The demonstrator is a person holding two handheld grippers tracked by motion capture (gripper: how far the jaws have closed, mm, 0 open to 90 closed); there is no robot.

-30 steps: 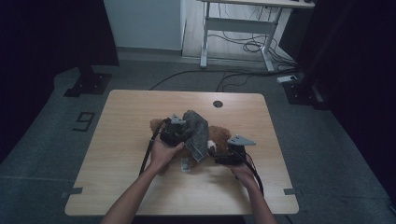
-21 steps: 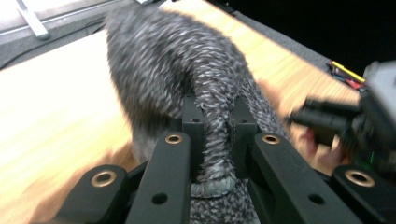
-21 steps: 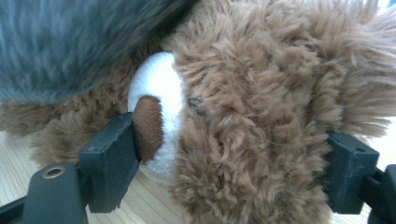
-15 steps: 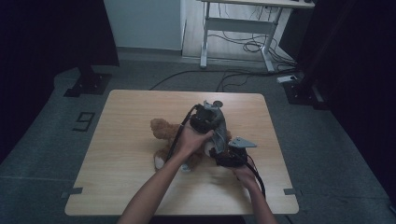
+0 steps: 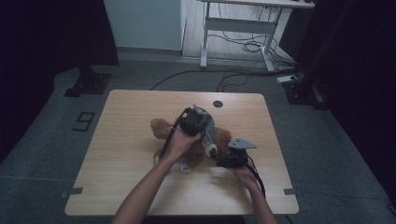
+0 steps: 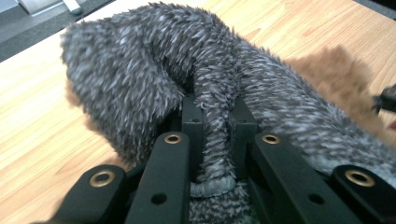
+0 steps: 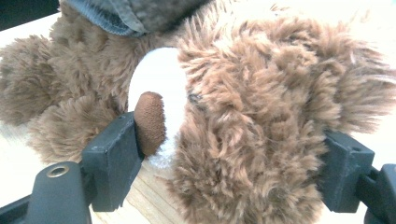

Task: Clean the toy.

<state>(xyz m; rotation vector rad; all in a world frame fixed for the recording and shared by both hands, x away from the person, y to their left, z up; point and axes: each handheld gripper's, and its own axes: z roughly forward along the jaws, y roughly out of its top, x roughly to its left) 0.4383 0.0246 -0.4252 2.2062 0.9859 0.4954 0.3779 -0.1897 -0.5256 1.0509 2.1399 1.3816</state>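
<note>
A brown teddy bear [image 5: 161, 128] lies in the middle of the wooden table [image 5: 121, 154]. A grey furry garment [image 5: 208, 130] is draped over its middle. My left gripper [image 5: 201, 122] is shut on a fold of that garment [image 6: 140, 70], which runs between its jaws, with the gripper's tips [image 6: 215, 112] buried in the pile. Brown fur [image 6: 336, 70] shows past the cloth. My right gripper [image 5: 215, 156] holds the bear's head [image 7: 252, 116]: one pad presses by the brown nose [image 7: 149, 121], the other on the far side of the head, gripper [image 7: 231, 163]. The garment's hem [image 7: 121, 18] hangs above.
The tabletop has a round cable hole [image 5: 217, 103] near its far edge and bare wood to the left [image 5: 116, 121]. On the floor beyond stand a white desk frame [image 5: 233, 28], loose cables [image 5: 243, 46] and black stands [image 5: 88, 81].
My left hand has carried the grey garment to the right and farther along the bear, uncovering the bear's left end. The right hand and the head it holds have stayed put.
</note>
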